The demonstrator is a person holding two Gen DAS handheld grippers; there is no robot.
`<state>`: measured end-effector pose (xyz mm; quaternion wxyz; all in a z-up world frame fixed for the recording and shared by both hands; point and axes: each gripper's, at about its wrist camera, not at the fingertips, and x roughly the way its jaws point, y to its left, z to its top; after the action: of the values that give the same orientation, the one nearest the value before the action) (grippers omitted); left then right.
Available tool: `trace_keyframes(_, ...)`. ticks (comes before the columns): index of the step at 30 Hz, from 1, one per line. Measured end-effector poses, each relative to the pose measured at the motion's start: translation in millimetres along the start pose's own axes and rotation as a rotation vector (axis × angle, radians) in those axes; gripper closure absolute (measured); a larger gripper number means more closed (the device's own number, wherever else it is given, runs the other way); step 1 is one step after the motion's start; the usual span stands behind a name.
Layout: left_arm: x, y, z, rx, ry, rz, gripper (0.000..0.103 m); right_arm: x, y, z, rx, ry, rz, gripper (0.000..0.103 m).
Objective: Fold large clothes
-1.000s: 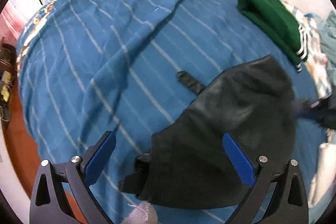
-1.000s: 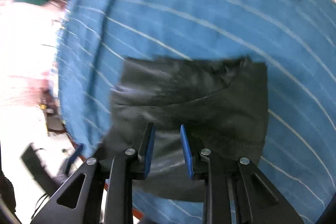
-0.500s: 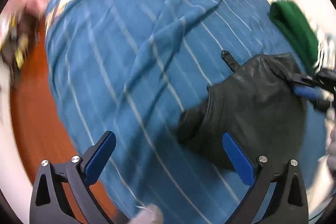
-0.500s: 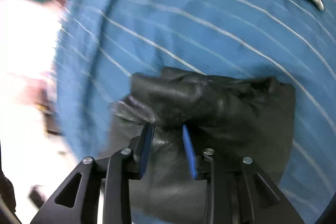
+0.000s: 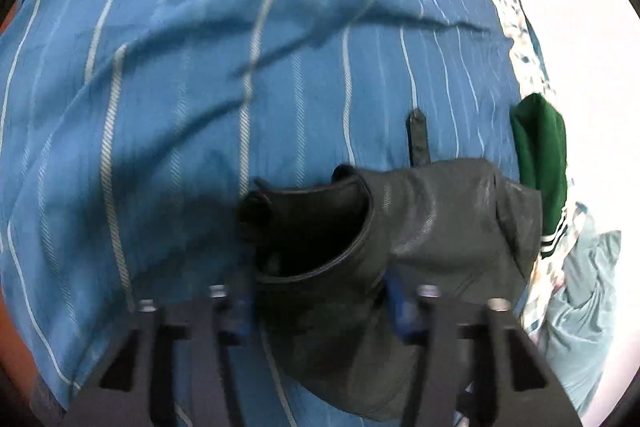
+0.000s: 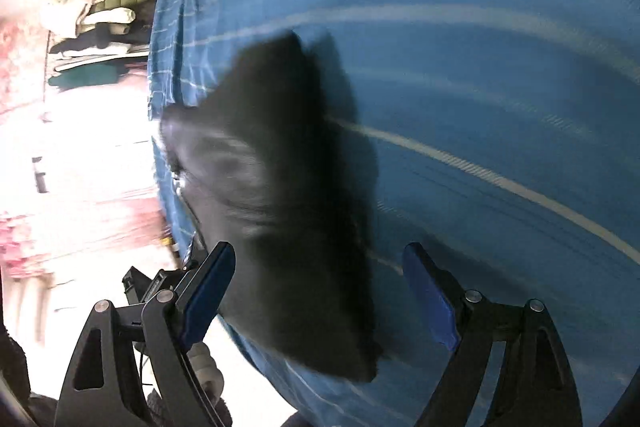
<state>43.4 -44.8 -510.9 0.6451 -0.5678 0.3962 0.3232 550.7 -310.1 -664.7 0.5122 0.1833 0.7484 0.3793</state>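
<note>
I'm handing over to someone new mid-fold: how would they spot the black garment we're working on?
Start from the blue striped bedspread that fills the view. The black garment lies on it near the lower edge, left of a folded green top. It is the only dark, leathery-looking piece, with a round opening and a narrow strap sticking out.

Bedspread (image 5: 200, 107): blue with thin white stripes. Garment (image 5: 432, 227): black with a dull sheen. Folded garment (image 5: 540, 147): green with white-striped cuff. Gripper pads (image 6: 428, 291): blue on black frames. Crumpled cloth (image 5: 580, 287): pale teal.
</note>
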Motion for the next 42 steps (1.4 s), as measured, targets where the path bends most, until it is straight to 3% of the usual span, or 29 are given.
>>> trace_keyframes(4,-3,0,0,0.045,0.012,-0.008,0.071,36,-3,16,-0.029,-0.009,0.176,0.013)
trace_keyframes(6,-3,-2,3,0.073,0.024,-0.011,0.071,49,9,21,-0.067,0.004,0.2,0.014)
trace_keyframes(9,1,-8,9,0.103,0.027,0.004,0.071,75,31,31,-0.101,0.002,0.155,0.014)
trace_keyframes(10,-2,-10,12,0.111,0.023,0.01,0.071,77,33,33,-0.083,-0.016,0.169,0.028)
trace_keyframes(11,-5,-13,15,0.122,0.019,0.009,0.071,75,34,34,-0.077,-0.023,0.178,0.042)
trace_keyframes(14,-16,-24,23,0.169,0.011,0.011,0.071,65,45,25,-0.053,-0.048,0.254,0.053)
trace_keyframes(20,-44,-56,56,0.272,0.022,-0.021,0.071,48,78,13,0.049,-0.1,0.324,0.057)
trace_keyframes(25,-55,-119,102,0.379,0.049,-0.088,0.072,21,126,32,0.088,-0.174,0.366,0.057)
trace_keyframes(29,-58,-198,145,0.477,0.052,-0.175,0.072,-14,165,66,0.089,-0.265,0.394,0.057)
trace_keyframes(34,-45,-306,187,0.581,0.023,-0.284,0.072,-64,209,145,0.06,-0.403,0.436,0.057)
trace_keyframes(38,-7,-394,209,0.628,-0.014,-0.362,0.072,-94,219,218,0.054,-0.47,0.489,0.057)
trace_keyframes(42,57,-448,217,0.648,-0.023,-0.381,0.072,-108,196,301,0.06,-0.481,0.516,0.057)
